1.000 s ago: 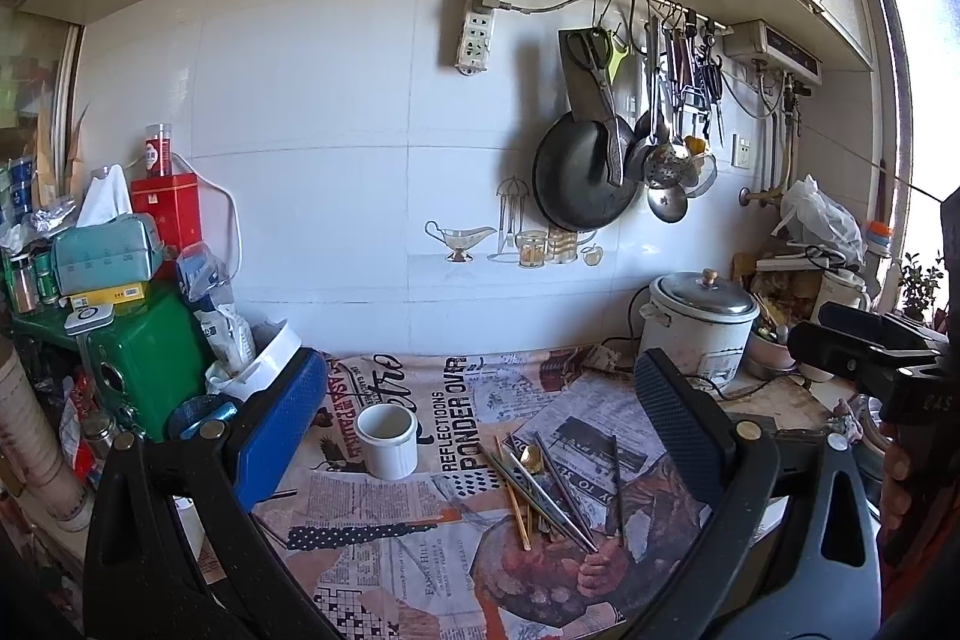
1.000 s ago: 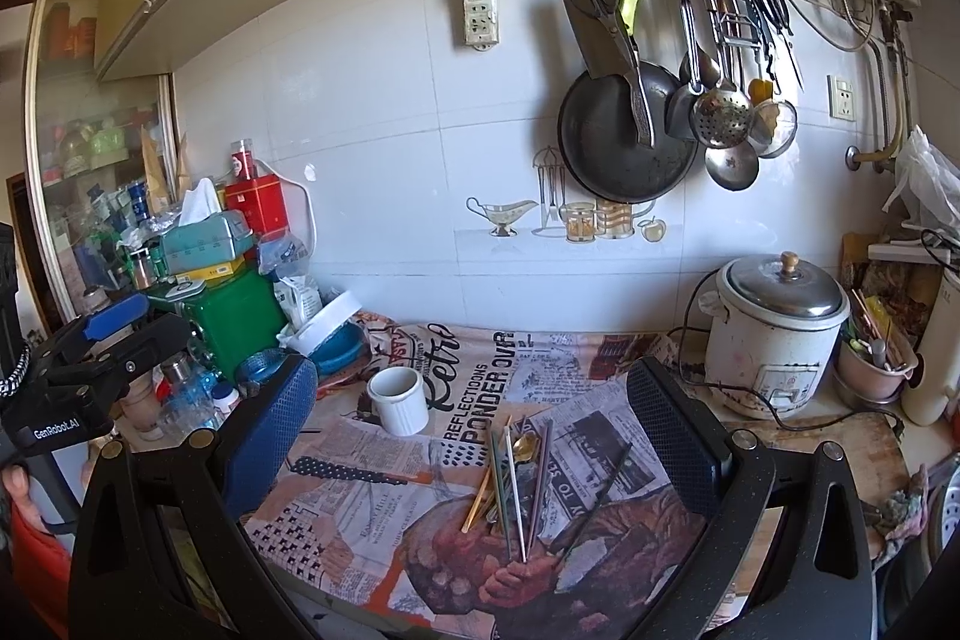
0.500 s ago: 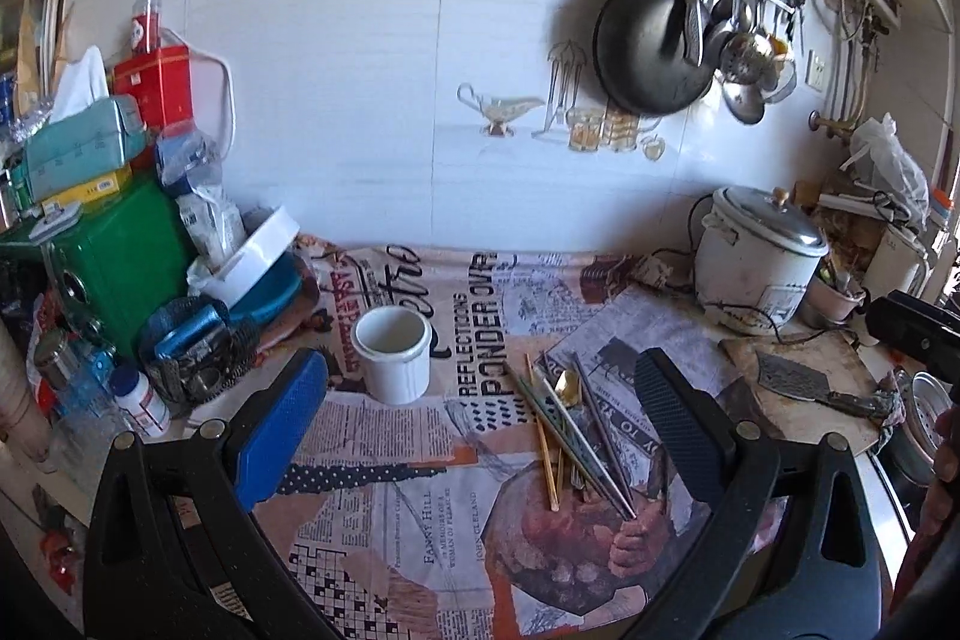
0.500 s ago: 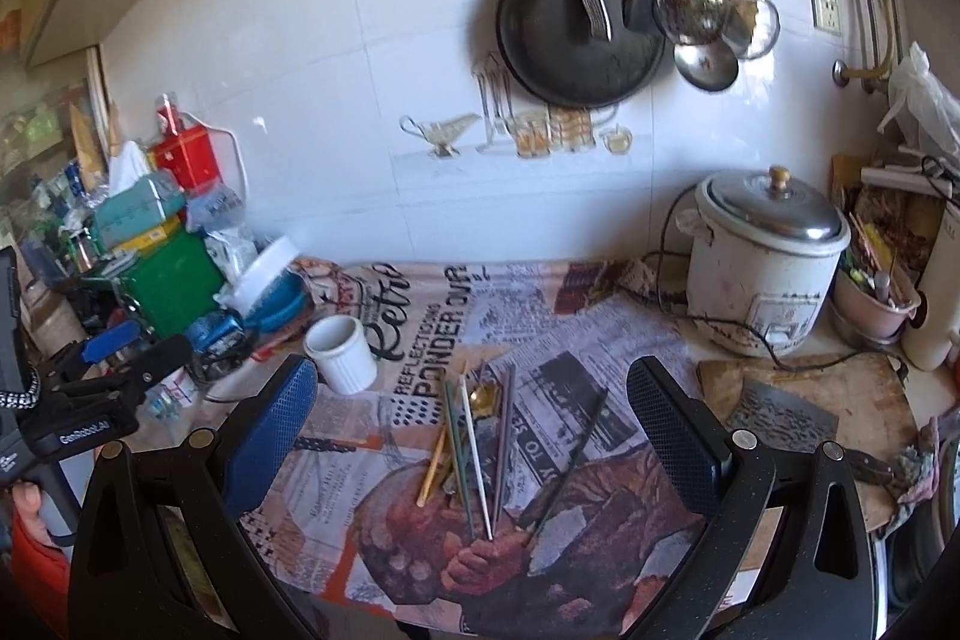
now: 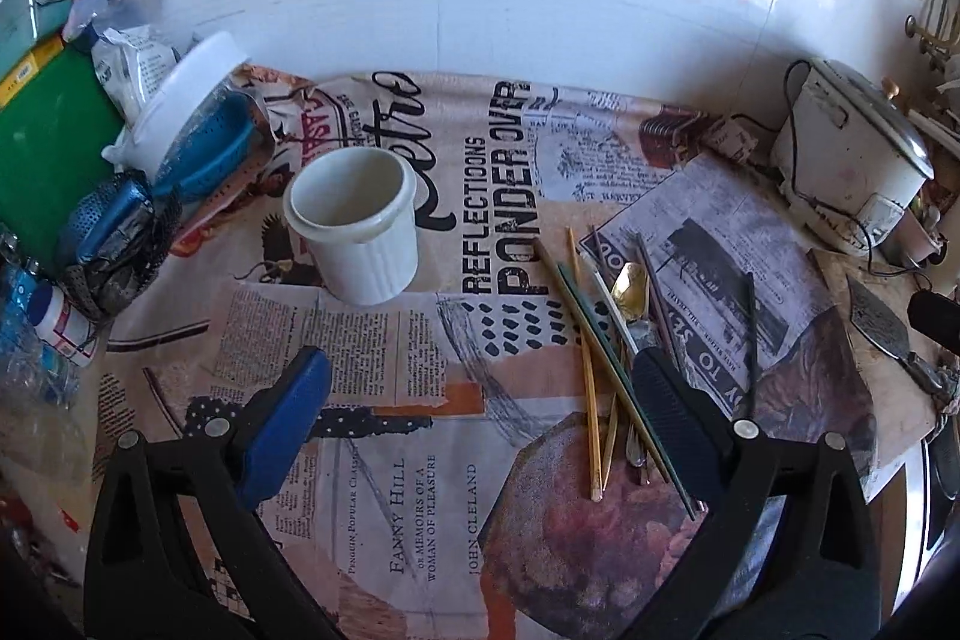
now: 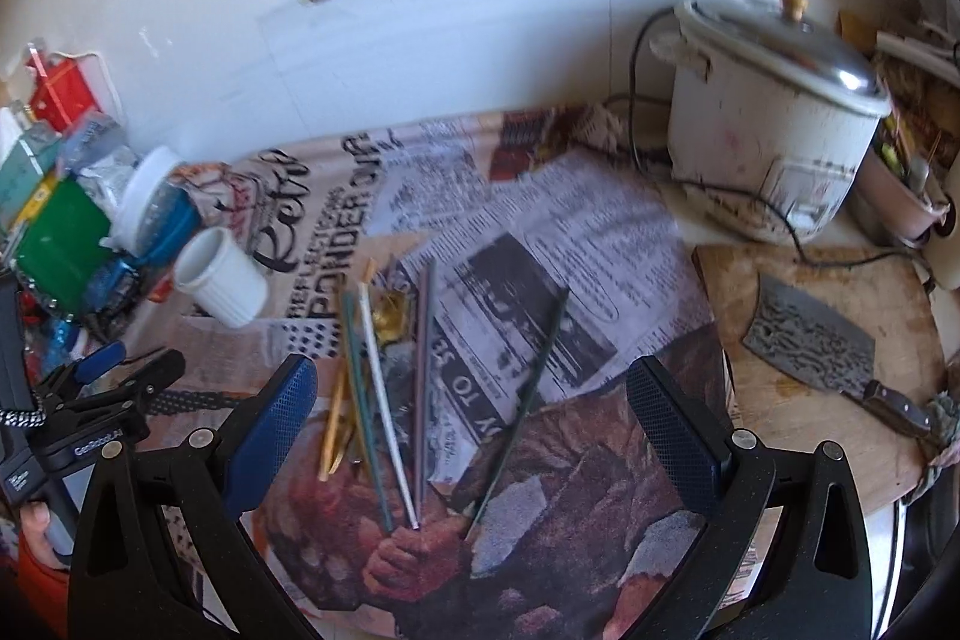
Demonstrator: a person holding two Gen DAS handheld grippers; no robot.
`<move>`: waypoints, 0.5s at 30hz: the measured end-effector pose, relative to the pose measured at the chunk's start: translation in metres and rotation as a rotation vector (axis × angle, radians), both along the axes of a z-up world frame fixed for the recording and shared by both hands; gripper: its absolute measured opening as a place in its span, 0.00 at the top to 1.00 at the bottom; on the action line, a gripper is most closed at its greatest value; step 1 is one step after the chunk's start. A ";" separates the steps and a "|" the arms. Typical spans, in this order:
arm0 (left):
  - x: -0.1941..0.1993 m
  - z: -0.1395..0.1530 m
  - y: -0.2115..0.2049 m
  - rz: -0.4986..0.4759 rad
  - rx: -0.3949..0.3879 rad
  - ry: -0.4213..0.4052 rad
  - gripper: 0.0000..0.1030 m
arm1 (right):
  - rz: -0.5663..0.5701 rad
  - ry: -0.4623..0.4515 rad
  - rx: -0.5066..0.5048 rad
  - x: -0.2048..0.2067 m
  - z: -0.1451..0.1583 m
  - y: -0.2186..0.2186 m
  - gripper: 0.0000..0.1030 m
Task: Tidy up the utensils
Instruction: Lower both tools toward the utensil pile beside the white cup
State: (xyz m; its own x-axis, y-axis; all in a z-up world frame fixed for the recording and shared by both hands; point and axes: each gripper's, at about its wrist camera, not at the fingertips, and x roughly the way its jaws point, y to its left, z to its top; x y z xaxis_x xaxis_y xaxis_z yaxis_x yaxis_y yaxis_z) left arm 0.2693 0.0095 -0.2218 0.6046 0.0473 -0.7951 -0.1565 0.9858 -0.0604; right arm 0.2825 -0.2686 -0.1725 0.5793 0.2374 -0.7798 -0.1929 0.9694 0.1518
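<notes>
Both tongs, left gripper [image 5: 480, 388] and right gripper [image 6: 471, 391], hung released, grasping nothing. Loose chopsticks and a gold spoon [image 6: 387, 319] lay scattered at twelve o'clock; the white ceramic cup [image 5: 355, 233] stood at ten. Picking up seemed next.

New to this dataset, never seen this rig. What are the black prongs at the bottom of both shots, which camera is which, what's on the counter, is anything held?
No robot here: a person holds a two-finger gripper in each hand, and each carries a fisheye camera looking along its fingers. The black prongs are those fingers. One picture looks from the left gripper, the other from the right gripper; the left one also shows at the right view's left edge.

On the printed cloth lie loose chopsticks over a gold spoon, with an empty white cup beside them. A rice cooker and a cleaver on a board sit to the right.

Both grippers are open and hold nothing.
</notes>
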 end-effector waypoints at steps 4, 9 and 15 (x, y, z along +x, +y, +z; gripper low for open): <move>0.021 -0.028 -0.005 -0.011 -0.040 0.084 0.12 | -0.041 0.112 -0.014 0.031 -0.039 -0.010 0.03; 0.045 -0.060 -0.014 -0.028 -0.107 0.169 0.26 | -0.057 0.262 0.005 0.057 -0.082 -0.021 0.13; 0.072 -0.093 -0.025 -0.065 -0.156 0.261 0.47 | -0.038 0.366 0.002 0.076 -0.115 -0.018 0.33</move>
State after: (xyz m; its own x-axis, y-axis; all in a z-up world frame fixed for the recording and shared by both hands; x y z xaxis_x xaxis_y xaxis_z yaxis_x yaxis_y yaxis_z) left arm 0.3410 -0.0156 -0.3144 0.3765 -0.1194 -0.9187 -0.1238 0.9763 -0.1776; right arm 0.3588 -0.2867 -0.2876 0.2700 0.2227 -0.9367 -0.0889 0.9745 0.2060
